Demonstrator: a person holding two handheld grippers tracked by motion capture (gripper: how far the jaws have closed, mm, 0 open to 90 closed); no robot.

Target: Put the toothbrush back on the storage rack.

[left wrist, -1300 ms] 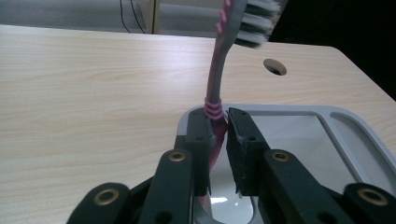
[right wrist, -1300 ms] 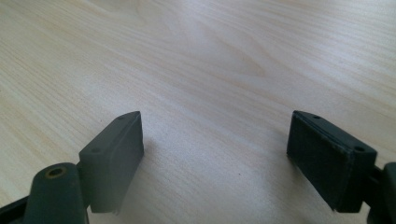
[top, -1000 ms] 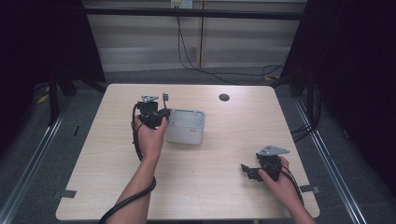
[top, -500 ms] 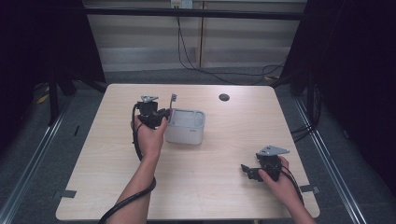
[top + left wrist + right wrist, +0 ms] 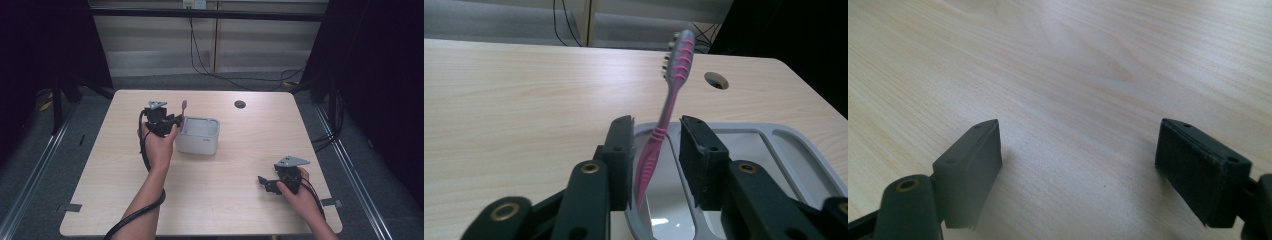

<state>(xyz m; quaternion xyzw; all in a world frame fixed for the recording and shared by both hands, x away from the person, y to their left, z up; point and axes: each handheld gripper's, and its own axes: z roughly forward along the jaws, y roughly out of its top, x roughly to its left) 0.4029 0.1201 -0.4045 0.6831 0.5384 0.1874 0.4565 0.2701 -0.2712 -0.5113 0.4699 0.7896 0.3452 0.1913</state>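
Note:
A pink and grey toothbrush (image 5: 672, 90) stands almost upright between the jaws of my left gripper (image 5: 656, 127), its lower end inside a grey compartmented tray (image 5: 796, 147). The jaws have just been opening; the handle leans by the left pad and a gap shows at the right pad. In the high view the left gripper (image 5: 173, 121) sits at the left end of the tray (image 5: 199, 145), with the toothbrush (image 5: 183, 107) rising above it. My right gripper (image 5: 263, 181) rests low near the table's front right, open and with nothing in it (image 5: 1078, 135).
A round dark hole (image 5: 240, 104) sits in the wooden tabletop (image 5: 235, 165) behind the tray. Cables trail from both grippers. Dark curtains and metal rails flank the table.
The left jaws have parted from the toothbrush handle. The brush head has tipped slightly right, toward the tray. Neither hand has shifted.

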